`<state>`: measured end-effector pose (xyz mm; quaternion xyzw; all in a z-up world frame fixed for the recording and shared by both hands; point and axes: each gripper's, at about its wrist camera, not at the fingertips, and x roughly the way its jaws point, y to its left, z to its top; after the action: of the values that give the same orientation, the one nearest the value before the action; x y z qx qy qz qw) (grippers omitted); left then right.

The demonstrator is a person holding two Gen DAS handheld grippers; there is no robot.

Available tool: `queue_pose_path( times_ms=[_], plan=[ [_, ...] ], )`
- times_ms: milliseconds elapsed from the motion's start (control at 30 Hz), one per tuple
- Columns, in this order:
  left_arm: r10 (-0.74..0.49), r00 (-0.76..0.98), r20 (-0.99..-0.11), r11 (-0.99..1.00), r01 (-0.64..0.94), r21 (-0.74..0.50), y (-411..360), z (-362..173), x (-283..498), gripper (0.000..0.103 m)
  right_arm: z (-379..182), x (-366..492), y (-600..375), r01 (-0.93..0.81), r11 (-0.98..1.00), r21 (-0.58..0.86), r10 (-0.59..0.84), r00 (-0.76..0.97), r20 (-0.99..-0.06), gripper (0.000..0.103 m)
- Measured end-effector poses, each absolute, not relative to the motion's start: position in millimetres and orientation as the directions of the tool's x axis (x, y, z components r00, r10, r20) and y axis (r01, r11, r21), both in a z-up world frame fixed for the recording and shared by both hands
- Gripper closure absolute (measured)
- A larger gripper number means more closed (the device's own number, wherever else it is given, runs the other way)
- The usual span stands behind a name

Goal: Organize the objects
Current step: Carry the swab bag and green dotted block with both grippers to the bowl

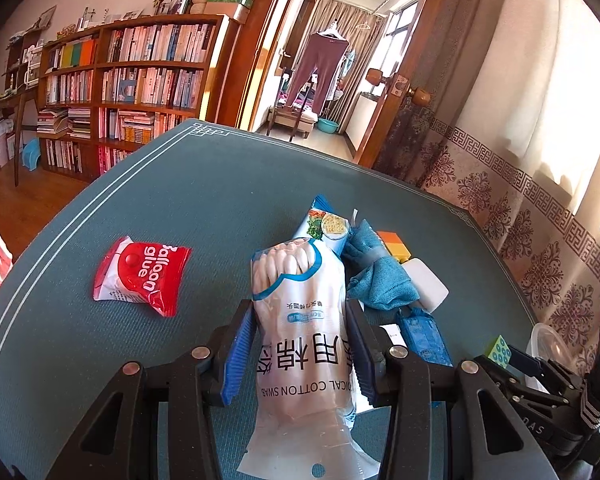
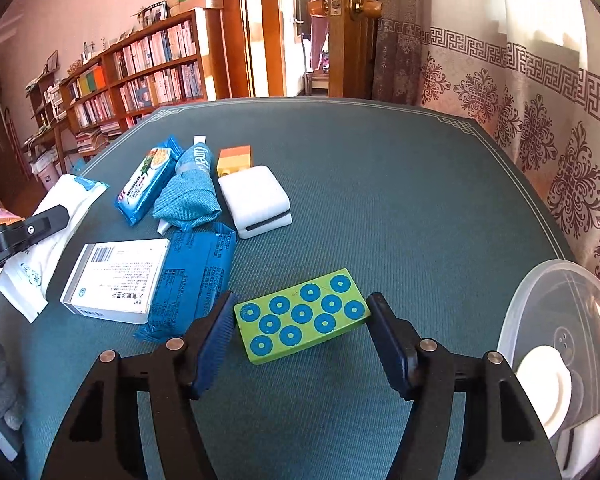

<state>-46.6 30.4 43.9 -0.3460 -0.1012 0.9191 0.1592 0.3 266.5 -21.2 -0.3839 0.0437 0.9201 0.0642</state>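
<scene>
Left wrist view: cotton swab bag (image 1: 300, 320) sits clamped in your left gripper (image 1: 300, 344) jaws, raised above the surface (image 1: 180, 184). Balloon glue packet (image 1: 142, 276) lies apart, unsorted.

Right wrist view: green dotted block (image 2: 300, 314) lies between your right gripper (image 2: 300, 332) jaws, half open, not gripping. Plastic container (image 2: 556, 320) on the right; most items remain loose.

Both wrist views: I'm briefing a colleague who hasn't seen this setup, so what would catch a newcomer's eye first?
The cotton swab bag, clamped in the left gripper, fills the left view, with a red balloon glue packet alone to its left. In the right view, the green block with blue rings lies between the right gripper's parted jaws, a clear plastic lid at far right.
</scene>
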Motion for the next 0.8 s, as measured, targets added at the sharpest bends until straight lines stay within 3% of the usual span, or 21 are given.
queue_pose_path(
  times_ms=[433,800],
  plan=[
    [0.365,-0.717,-0.594,-0.930,-0.257,-0.262,50,50,-37,0.056,6,64,302,-0.266,-0.958,0.109,0.136,-0.752,-0.644,0.036],
    [0.380,-0.718,-0.582,-0.925,-0.307,-0.225,75,64,-20,0.056,15,117,376,-0.471,-0.868,0.157,0.282,-0.728,-0.625,0.036]
  ],
)
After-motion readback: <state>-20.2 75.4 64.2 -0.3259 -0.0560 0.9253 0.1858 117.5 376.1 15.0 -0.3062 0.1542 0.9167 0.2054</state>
